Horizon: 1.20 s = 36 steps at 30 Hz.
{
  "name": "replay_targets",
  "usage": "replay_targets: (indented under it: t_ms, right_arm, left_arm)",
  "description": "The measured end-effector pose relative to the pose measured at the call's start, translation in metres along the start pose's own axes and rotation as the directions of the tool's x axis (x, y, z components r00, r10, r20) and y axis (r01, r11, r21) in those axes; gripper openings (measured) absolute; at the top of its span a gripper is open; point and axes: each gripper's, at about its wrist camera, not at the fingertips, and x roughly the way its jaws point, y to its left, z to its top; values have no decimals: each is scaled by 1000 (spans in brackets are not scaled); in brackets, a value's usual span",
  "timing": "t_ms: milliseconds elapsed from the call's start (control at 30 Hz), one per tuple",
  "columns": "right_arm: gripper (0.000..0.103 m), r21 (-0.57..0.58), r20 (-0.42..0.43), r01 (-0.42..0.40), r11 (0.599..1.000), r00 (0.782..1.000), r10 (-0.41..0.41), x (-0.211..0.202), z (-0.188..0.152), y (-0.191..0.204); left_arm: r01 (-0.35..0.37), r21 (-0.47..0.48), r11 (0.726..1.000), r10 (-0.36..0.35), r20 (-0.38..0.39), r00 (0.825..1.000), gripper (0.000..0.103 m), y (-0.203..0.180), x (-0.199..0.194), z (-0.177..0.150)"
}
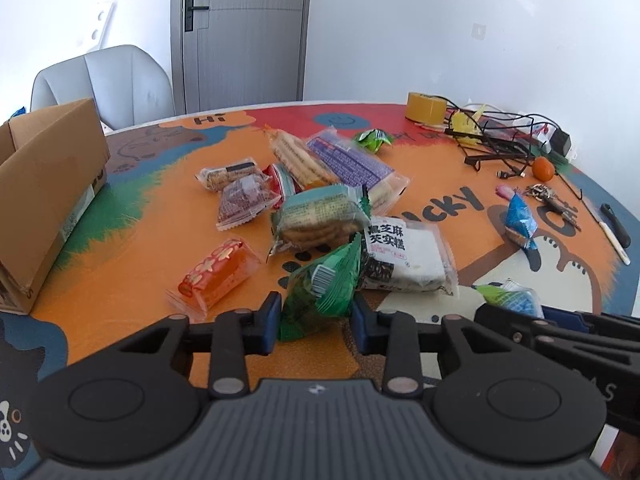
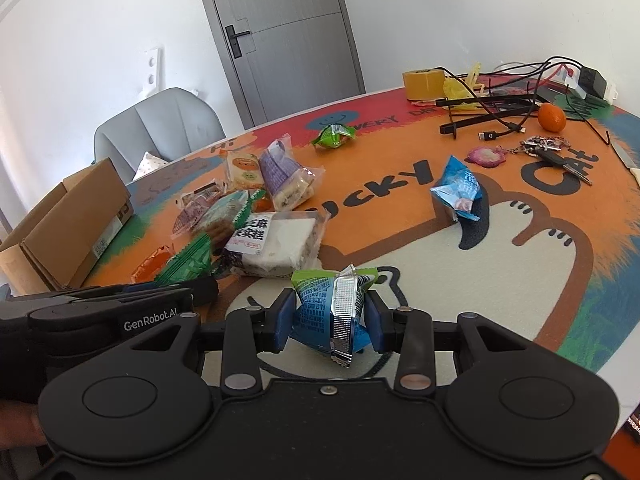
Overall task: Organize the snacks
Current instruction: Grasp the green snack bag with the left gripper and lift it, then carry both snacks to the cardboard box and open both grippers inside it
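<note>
Two grasps set — left hand-held gripper [image 1: 316,316] clamps green packet [image 1: 320,292], right hand-held gripper [image 2: 330,318] blue-green packet [image 2: 334,312]; next, lift both to cardboard box [image 1: 48,196] at bench [image 1: 120,280] left edge.

Two low, near wrist views facing doorward, sharing the snack pile [image 1: 320,208] mid-table [image 2: 400,208]

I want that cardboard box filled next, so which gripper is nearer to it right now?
Left. The left gripper sits nearer the cardboard box; the right gripper is farther, beyond the left.

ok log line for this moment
left tongs: shut on green packet | right tongs: shut on blue packet | box: open
</note>
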Motion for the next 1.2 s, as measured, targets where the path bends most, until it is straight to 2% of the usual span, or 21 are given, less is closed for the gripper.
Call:
replay_targets:
  t_ms: [500, 800, 1200]
  right_arm:
    - [38, -33, 33, -33, 999, 999, 34, -10, 6, 26]
    - [38, -46, 62, -51, 998, 997, 54, -9, 14, 50]
    - [38, -103, 122, -61, 993, 990, 73, -14, 27, 90]
  left_arm:
    - [-2, -58, 998, 7, 88, 996, 26, 24, -36, 8]
    - [-51, -85, 995, 63, 147, 987, 26, 47, -61, 16]
    - [-119, -126, 985, 144, 216, 966, 26, 76, -89, 28]
